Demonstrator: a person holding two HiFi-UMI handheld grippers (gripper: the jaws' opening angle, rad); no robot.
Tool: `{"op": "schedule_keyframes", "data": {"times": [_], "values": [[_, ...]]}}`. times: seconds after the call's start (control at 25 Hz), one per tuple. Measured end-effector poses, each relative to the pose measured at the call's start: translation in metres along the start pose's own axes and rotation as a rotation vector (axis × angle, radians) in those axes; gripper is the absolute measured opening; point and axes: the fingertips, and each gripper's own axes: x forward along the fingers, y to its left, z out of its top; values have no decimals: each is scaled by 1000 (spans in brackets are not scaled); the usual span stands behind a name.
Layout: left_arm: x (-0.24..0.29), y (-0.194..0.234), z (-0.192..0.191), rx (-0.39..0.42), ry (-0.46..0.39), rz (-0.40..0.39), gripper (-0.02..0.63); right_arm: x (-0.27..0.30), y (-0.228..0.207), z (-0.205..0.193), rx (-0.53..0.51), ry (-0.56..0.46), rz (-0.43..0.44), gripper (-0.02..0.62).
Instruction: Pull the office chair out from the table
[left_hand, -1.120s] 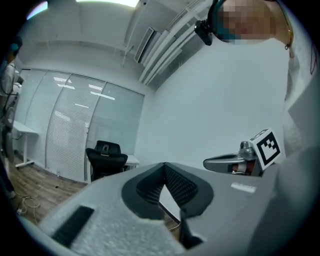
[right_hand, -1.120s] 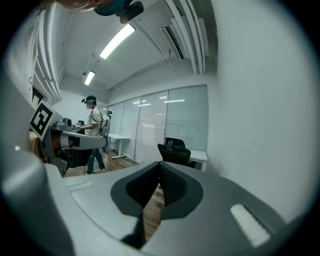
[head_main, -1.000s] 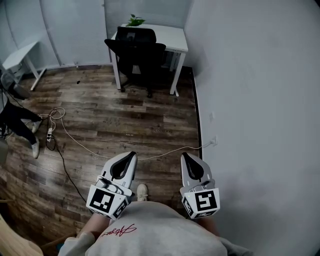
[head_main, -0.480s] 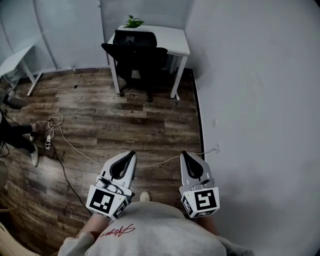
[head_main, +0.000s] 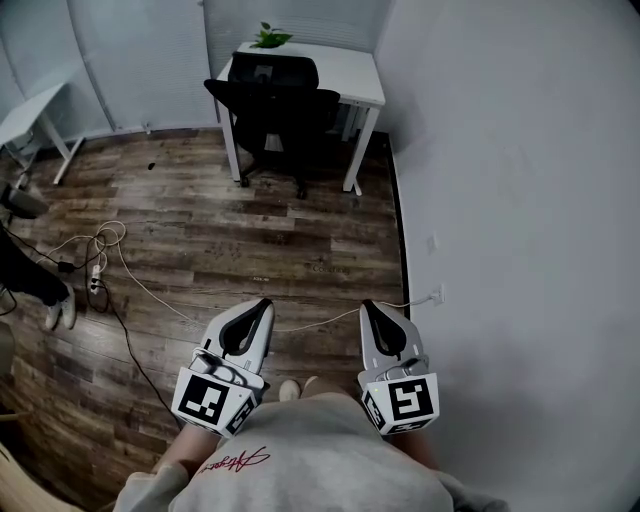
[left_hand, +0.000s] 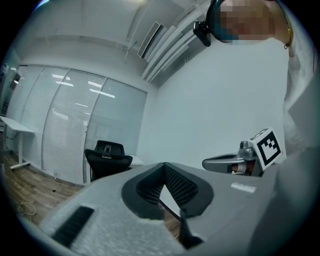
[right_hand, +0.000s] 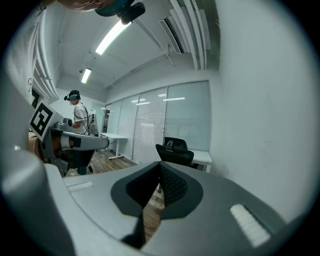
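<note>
Holding left gripper (head_main: 263, 304) and right gripper (head_main: 368, 305) pressed together, pinching nothing. Facing the office chair (head_main: 272, 108) well ahead of both, pushed in at the white table (head_main: 352, 76). Likely best: closing the gap, spreading jaws near the backrest (head_main: 276, 72), gripping squarely, pulling straight back.

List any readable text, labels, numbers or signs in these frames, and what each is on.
No text here is legible.
Red script on the sweatshirt: cursive, too blurred to read.
Pale patch on the headrest of the office chair: too small to read.
Cubes of the left gripper and right gripper: square marker patterns only, no letters or digits.
</note>
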Motion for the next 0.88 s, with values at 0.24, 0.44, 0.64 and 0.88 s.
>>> {"op": "schedule_keyframes", "data": {"times": [0.24, 0.44, 0.64, 0.88], "values": [[3, 4, 3, 1, -6, 6, -6, 1, -1, 4, -13, -7, 6, -5], [4, 7, -2, 1, 1, 4, -6, 4, -3, 1, -22, 9, 6, -5], [8, 18, -6, -9, 11, 15, -6, 11, -2, 7, -34, 0, 17, -5], [17, 33, -1, 0, 2, 33, -6, 29, -5, 12, -45, 1, 29, -5]]}}
